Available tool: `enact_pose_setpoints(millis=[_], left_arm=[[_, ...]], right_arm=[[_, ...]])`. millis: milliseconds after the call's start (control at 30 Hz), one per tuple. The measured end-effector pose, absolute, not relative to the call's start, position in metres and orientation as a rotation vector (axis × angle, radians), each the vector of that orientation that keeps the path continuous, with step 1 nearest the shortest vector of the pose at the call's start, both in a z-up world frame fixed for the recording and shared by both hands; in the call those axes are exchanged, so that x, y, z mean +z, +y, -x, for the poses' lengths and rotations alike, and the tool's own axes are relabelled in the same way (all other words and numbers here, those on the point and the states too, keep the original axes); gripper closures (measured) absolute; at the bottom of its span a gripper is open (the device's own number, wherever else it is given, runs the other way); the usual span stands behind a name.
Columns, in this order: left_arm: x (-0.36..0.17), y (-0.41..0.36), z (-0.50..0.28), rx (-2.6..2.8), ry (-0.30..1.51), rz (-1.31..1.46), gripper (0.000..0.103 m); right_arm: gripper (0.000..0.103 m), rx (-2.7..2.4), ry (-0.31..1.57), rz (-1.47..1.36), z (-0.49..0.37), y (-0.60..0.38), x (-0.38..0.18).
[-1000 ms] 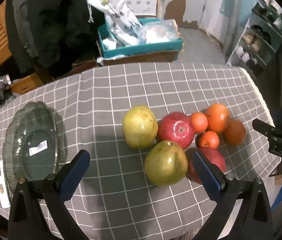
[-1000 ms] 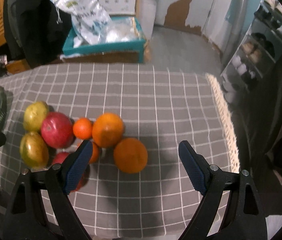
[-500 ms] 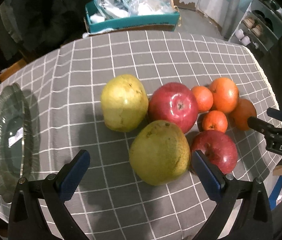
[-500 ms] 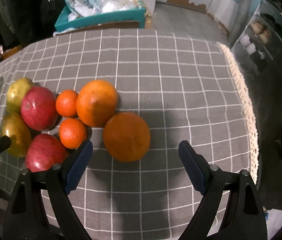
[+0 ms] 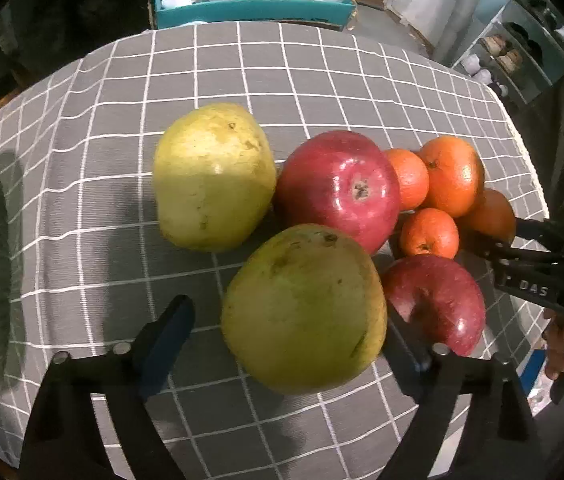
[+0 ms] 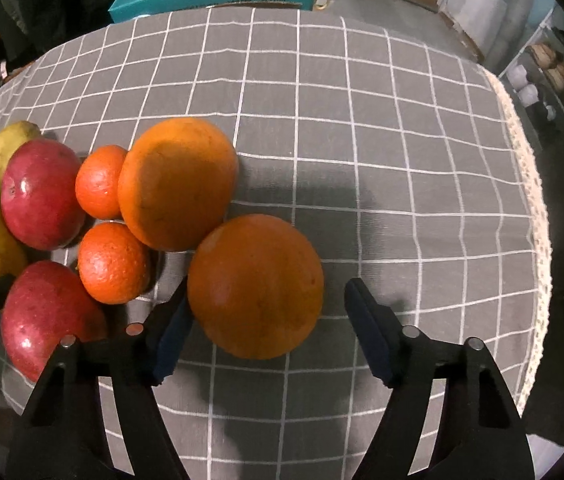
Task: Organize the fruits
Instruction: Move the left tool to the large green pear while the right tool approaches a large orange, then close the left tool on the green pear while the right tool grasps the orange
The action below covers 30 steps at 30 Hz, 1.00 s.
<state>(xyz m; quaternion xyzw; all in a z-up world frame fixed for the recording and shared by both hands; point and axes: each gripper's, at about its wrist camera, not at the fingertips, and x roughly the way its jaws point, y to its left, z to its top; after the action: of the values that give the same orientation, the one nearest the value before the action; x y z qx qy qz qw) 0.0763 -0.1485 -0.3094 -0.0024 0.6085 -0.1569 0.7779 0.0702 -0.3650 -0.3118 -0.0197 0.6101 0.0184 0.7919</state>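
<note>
jaws closing on both: left gripper point(image 5: 293, 328) straddles pear point(image 5: 303, 316), right gripper point(image 6: 270, 324) straddles orange point(image 6: 256, 286), pads not yet pressing. centre each fruit, squeeze gently, mind neighbours.

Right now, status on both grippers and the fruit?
Left gripper closing around near pear. Right gripper closing around near orange. Neither gripped yet. Apple crowds the pear.

We see both wrist views aimed steeply down, close over the checked tablecloth point(image 5: 266, 80). Ours on the left sits nearest a green pear point(image 5: 301, 312), the right nearest an orange point(image 6: 256, 286); both share the same fruit cluster.
</note>
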Motion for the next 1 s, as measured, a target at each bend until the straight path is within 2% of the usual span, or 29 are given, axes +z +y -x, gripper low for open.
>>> enact_pose_setpoints(millis=[133,300,500,1000], left_arm=[[-0.308,-0.154,-0.077,-0.378,1.311,0.017,0.031],[-0.307,-0.161,-0.077,-0.374,1.304,0.008,0.031],[-0.306,-0.159,-0.073,-0.349,1.289,-0.035,0.031],[-0.259,-0.136,-0.058,-0.322,1.166,-0.031,0.031]], right_arm=[[0.039,0.066,1.323,0.035,-0.073,-0.366,-0.319],[0.045,0.056,1.317,0.053,-0.072,-0.356,-0.326],[0.045,0.022,1.309,0.047,-0.066,-0.346,-0.322],[0.046,-0.011,1.117,0.007,-0.039,-0.347,-0.247]])
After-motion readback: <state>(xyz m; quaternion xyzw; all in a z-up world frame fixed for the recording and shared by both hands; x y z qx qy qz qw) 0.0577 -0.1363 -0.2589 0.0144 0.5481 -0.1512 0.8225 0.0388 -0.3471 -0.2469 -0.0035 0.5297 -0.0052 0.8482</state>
